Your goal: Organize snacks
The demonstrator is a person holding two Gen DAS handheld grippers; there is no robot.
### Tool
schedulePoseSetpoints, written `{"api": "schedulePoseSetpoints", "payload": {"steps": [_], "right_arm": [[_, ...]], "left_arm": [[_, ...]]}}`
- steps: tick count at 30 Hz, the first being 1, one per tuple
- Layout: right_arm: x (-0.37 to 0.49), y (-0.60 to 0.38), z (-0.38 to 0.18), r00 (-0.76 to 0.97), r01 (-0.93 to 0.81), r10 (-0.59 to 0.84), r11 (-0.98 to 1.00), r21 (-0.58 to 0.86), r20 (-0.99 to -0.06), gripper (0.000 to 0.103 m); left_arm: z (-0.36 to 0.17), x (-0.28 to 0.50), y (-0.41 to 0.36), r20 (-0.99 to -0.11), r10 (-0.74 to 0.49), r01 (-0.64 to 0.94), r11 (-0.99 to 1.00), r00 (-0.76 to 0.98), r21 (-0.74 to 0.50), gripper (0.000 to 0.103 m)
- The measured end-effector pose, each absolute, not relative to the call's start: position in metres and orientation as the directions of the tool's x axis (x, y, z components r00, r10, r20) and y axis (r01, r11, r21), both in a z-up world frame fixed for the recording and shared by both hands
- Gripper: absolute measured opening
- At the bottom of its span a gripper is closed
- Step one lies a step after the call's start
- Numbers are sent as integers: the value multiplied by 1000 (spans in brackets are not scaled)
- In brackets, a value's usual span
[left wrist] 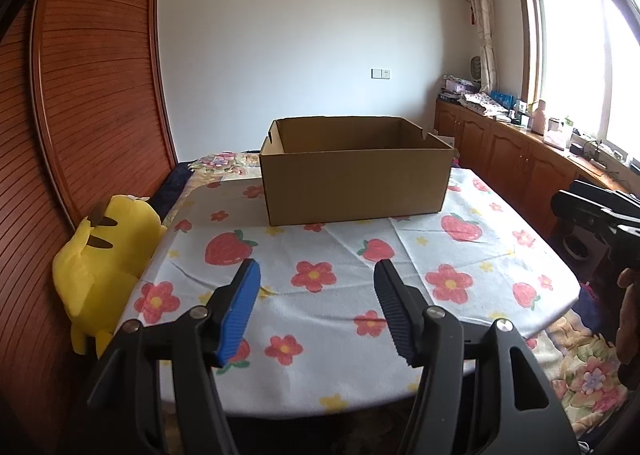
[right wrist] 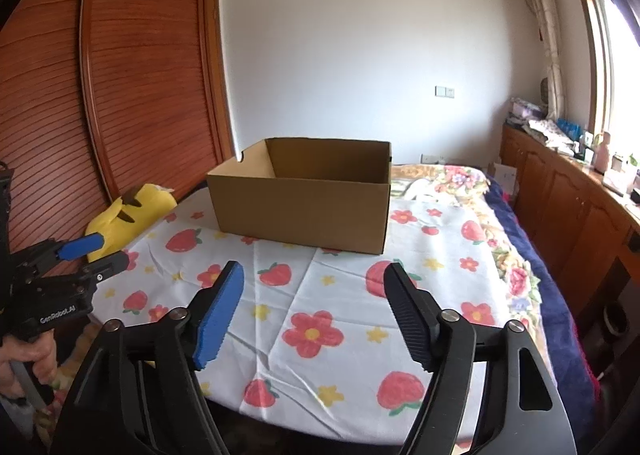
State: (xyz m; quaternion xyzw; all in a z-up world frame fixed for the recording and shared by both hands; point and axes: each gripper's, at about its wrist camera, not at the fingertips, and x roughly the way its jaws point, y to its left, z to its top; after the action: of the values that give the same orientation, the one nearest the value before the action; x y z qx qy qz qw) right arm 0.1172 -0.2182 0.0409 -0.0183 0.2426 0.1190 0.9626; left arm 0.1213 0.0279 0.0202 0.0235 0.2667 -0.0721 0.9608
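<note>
A: Brown corrugated cardboard, an open-topped rectangular box (left wrist: pixel 356 179), is the one thing standing on the round table with the white strawberry-and-flower cloth (left wrist: pixel 340 283). Everything else I place from that box.

B: Where are the snacks?

A: None show in either view. What lies on the box floor I cannot tell, since its front wall hides the inside.

B: And the claws?

A: The left gripper (left wrist: pixel 316 311) hovers on the near side of the box, over the cloth, jaws spread wide with nothing between them. The right gripper (right wrist: pixel 312 315) hangs likewise, near side and toward the box's right corner, also spread wide and holding nothing.

B: Anything beside the box?

A: A yellow plush toy with brown-tipped ears (left wrist: pixel 104 263) sits to the box's left, off the table edge against the red-brown slatted wooden door (left wrist: pixel 92 67).

B: So which step is this?

A: I judge the very start: nothing is grasped. The next move calls for finding the snacks, somewhere outside these views, then closing one claw on a packet and carrying it over the box's rim.
</note>
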Motion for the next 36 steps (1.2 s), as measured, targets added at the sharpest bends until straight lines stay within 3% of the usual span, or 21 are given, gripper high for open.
{"api": "schedulePoseSetpoints", "payload": {"steps": [4, 8, 16, 22, 36], "right_arm": [[105, -218, 38, 859, -226, 207, 974, 16, -468, 79], [95, -217, 36, 863, -210, 189, 978, 8, -469, 82], [85, -225, 32, 870, -176, 173, 984, 37, -461, 91], [83, -227, 24, 869, -153, 148, 988, 27, -473, 95], [77, -229, 19, 869, -131, 128, 991, 26, -479, 99]], "left_arm": [[21, 110, 25, -510, -127, 147, 989, 851, -1, 61], [25, 100, 21, -493, -112, 131, 991, 863, 4, 70], [29, 86, 14, -466, -73, 93, 996, 882, 19, 79], [34, 73, 11, -434, -69, 83, 997, 898, 13, 102], [39, 58, 4, -413, -45, 62, 998, 910, 27, 103]]}}
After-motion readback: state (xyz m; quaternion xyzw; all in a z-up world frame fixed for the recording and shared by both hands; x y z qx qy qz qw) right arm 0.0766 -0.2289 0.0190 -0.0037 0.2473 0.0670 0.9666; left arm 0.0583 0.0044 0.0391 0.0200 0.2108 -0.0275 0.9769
